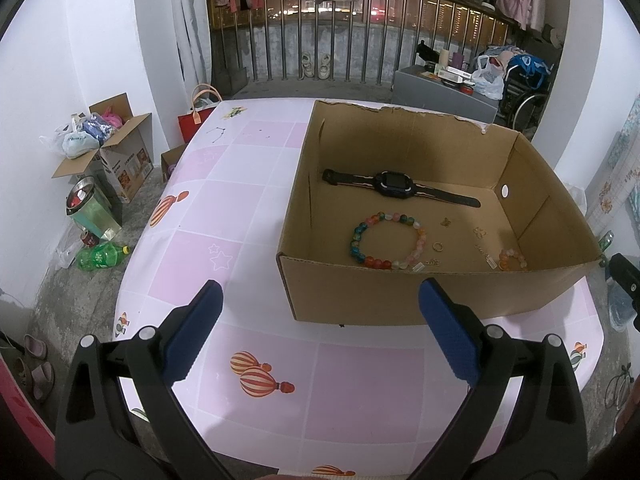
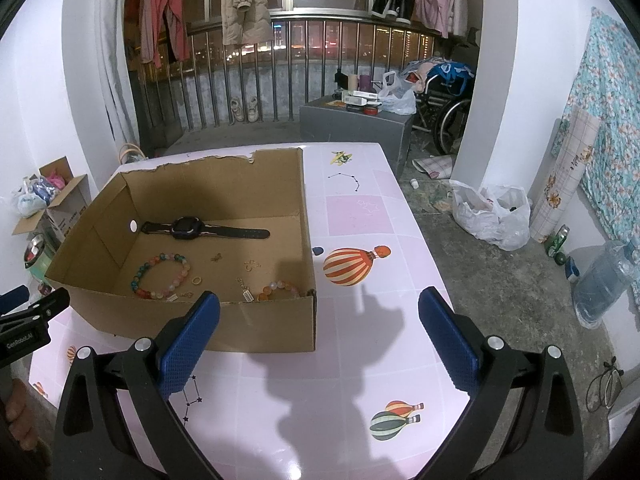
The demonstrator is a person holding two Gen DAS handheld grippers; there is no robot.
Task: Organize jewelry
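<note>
The jewelry all lies loose on the floor of the box (image 1: 420, 300), which sits on the table (image 1: 240, 208). The watch (image 1: 394, 186) lies stretched at 12 o'clock, the bracelet (image 1: 386, 240) sits near the middle, and a smaller bracelet (image 1: 512, 260) is at 4 o'clock. The ring (image 1: 438, 246) and charms lie between them. The left gripper (image 1: 320, 304) and right gripper (image 2: 319, 316) hang wide and empty above the table, probably because nothing is left outside the box.
</note>
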